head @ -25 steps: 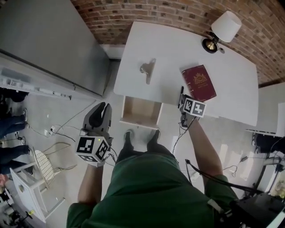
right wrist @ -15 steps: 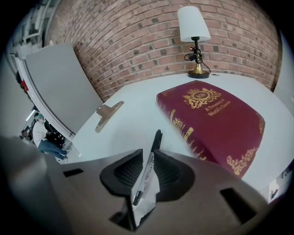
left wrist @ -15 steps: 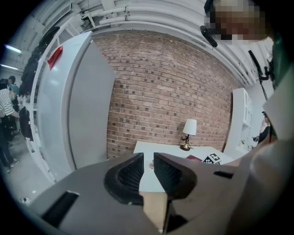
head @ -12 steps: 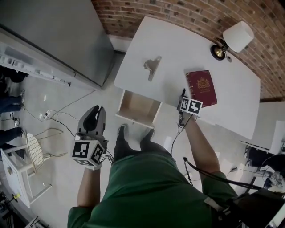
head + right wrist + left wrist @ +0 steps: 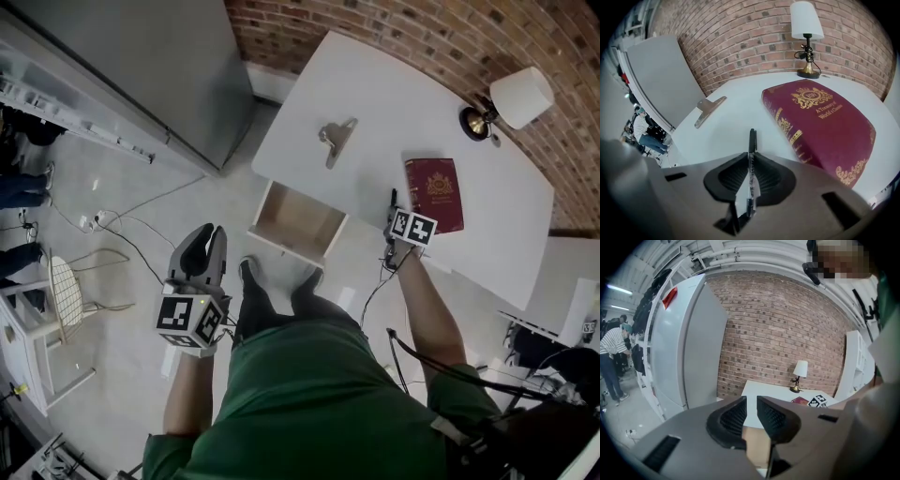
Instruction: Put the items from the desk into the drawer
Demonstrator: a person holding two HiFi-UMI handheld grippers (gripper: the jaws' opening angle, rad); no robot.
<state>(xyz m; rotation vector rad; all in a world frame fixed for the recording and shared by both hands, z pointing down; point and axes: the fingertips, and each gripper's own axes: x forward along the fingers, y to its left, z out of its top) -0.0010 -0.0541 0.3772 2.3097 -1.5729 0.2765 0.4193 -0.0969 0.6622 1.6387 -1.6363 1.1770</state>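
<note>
A white desk [image 5: 394,103] carries a metal binder clip [image 5: 337,141] and a dark red book [image 5: 434,192]. Below its front edge a wooden drawer [image 5: 298,223] is pulled out, and nothing shows inside it. My right gripper [image 5: 394,204] hovers at the desk's front edge, just left of the book, shut on a black pen [image 5: 752,140] that pokes forward past the jaws. The book [image 5: 820,122] lies to its right and the clip [image 5: 708,110] far left. My left gripper [image 5: 202,255] hangs over the floor left of the drawer, slightly open and holding nothing [image 5: 751,401].
A table lamp with a white shade [image 5: 511,101] stands at the desk's far right corner by the brick wall. A tall grey cabinet [image 5: 141,66] stands left of the desk. Cables [image 5: 122,234] and a wire chair [image 5: 70,300] are on the floor at left.
The head view has swung, so the desk sits further right. The right gripper keeps the pen beside the book. The left gripper stays low over the floor.
</note>
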